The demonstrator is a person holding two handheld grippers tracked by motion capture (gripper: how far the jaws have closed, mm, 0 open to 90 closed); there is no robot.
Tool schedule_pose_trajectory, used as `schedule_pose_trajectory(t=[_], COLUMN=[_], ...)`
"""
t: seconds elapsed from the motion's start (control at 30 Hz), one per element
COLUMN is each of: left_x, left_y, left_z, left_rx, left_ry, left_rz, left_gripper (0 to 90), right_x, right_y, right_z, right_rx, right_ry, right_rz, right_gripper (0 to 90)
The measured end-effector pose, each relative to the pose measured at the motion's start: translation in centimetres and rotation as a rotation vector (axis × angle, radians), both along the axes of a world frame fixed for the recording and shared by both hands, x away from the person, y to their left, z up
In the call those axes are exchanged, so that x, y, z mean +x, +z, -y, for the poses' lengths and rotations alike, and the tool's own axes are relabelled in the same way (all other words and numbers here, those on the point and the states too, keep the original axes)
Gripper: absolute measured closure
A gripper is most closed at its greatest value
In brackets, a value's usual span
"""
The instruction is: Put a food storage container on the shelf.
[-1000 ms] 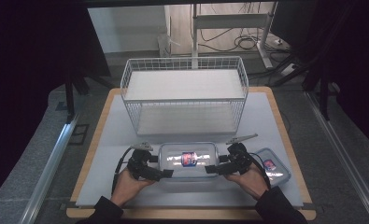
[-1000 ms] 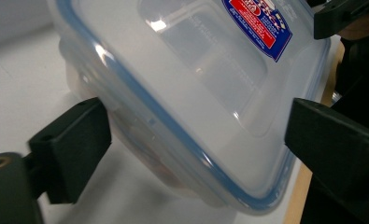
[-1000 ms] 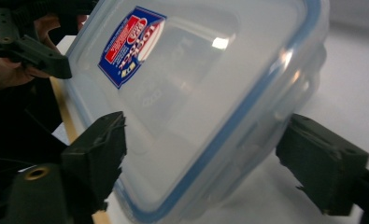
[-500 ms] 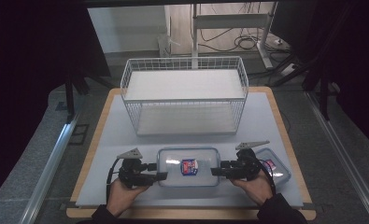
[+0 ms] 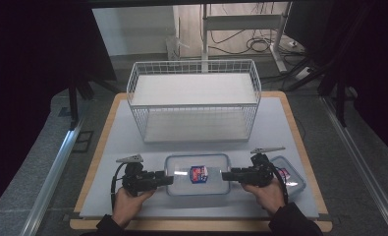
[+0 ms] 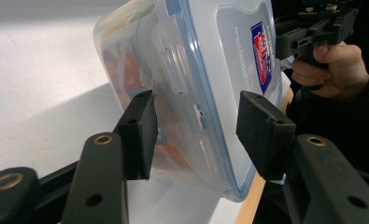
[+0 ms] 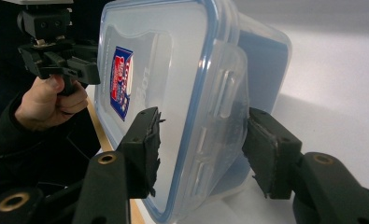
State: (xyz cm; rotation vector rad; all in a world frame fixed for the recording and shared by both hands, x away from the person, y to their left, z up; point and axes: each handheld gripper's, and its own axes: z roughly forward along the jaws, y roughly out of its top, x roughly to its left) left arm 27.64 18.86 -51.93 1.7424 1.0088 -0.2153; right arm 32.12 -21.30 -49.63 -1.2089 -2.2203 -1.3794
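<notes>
On the pale table mat [image 5: 132, 142], in front of the wire basket [image 5: 194, 101], the lidded container [image 5: 197, 174] lies long axis crosswise between the spread left gripper [image 5: 168, 179] and right gripper [image 5: 226, 175], each straddling one end unclamped.

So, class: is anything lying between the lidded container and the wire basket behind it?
Nothing visible does. The container sits between both grippers, and the strip of mat up to the wire basket is bare. The second container lies off to the right.
</notes>
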Motion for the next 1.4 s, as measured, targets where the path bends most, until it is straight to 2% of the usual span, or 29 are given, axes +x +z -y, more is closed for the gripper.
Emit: schedule_pose_trajectory(t=[0.07, 0.33, 0.4, 0.63, 0.93, 1.2, 1.4], left_x=[0.0, 0.1, 0.2, 0.4, 0.9, 1.5, 2.1], left_y=[0.1, 0.4, 0.6, 1.7, 3.5, 4.8, 6.3], left_z=[-0.1, -0.1, -0.1, -0.1, -0.1, -0.5, -0.5], left_rx=[-0.008, -0.008, 0.005, 0.016, 0.033, 0.030, 0.027], left_ry=[0.015, 0.038, 0.043, 0.046, 0.043, 0.052, 0.058], left_rz=[0.006, 0.005, 0.012, 0.042, 0.083, 0.098, 0.118], left_gripper=[52.4, 53.2, 53.5, 53.4, 53.1, 53.0, 52.9], right_x=[-0.2, -0.5, -0.7, -0.6, -0.2, 0.5, 1.4], right_y=[0.2, 0.4, 0.6, 1.2, 3.1, 4.4, 6.3], right_z=[0.1, 0.0, -0.3, -0.4, -0.5, -0.8, -0.9], right_rx=[0.008, -0.001, -0.021, -0.012, -0.001, 0.002, 0.013], right_ry=[-0.007, -0.020, -0.021, -0.025, -0.030, -0.028, -0.024], right_rz=[0.007, 0.019, 0.060, 0.097, 0.158, 0.183, 0.200], right_gripper=[51.5, 51.9, 51.4, 51.3, 51.4, 51.5, 51.7])
